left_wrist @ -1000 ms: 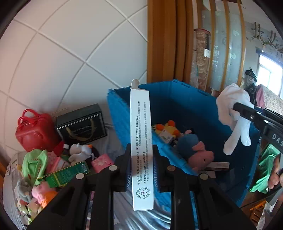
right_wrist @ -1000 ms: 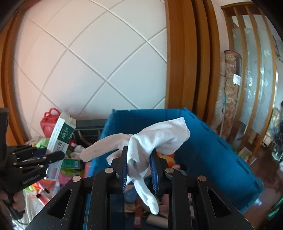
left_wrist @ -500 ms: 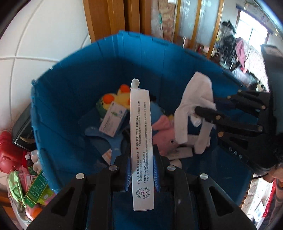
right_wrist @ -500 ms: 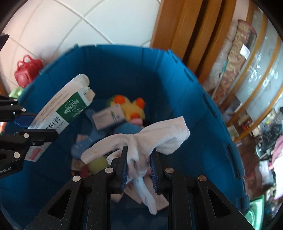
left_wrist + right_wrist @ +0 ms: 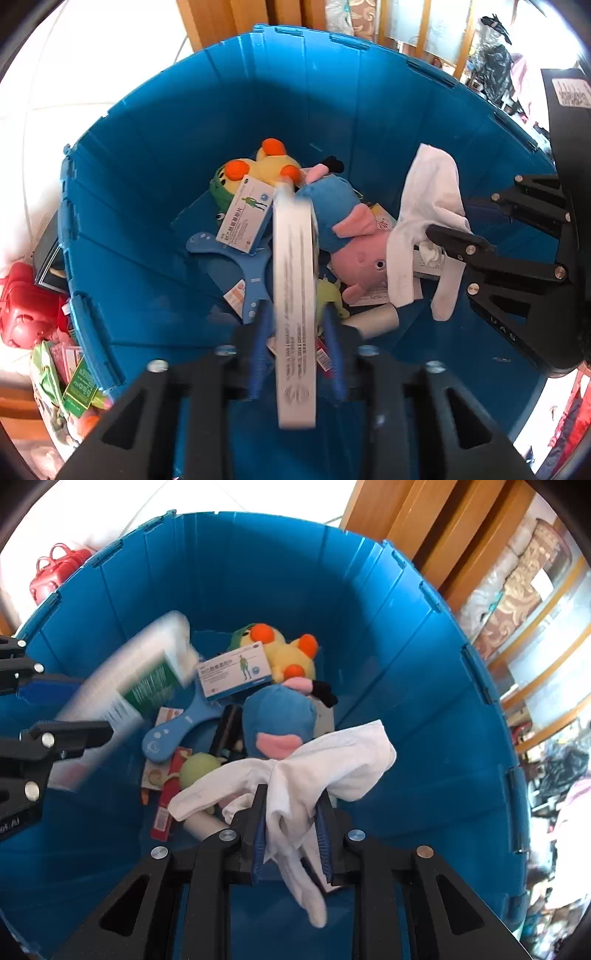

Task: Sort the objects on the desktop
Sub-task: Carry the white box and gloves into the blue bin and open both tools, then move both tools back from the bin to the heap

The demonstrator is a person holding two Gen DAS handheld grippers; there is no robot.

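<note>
A big blue bin (image 5: 155, 155) fills both views; its wall also shows in the right wrist view (image 5: 406, 657). My left gripper (image 5: 295, 328) is over the bin with its jaws spread apart; the long white box (image 5: 295, 280) between them is blurred and looks loose. The box also shows blurred in the right wrist view (image 5: 122, 698). My right gripper (image 5: 291, 827) is over the bin with a white sock (image 5: 314, 771) between its pads; the jaws look slightly parted. The sock shows in the left wrist view too (image 5: 424, 221).
Inside the bin lie a yellow duck plush (image 5: 266, 166), a pink and blue pig plush (image 5: 351, 236), a medicine box (image 5: 247, 214), a blue paddle (image 5: 173, 727) and other small items. Left of the bin are a red bag (image 5: 18, 306) and green packets (image 5: 81, 384).
Both grippers have moved from beside the bin to over it and tilted down. The left jaws have opened and the white box is slipping free. The right jaws have widened a little.
</note>
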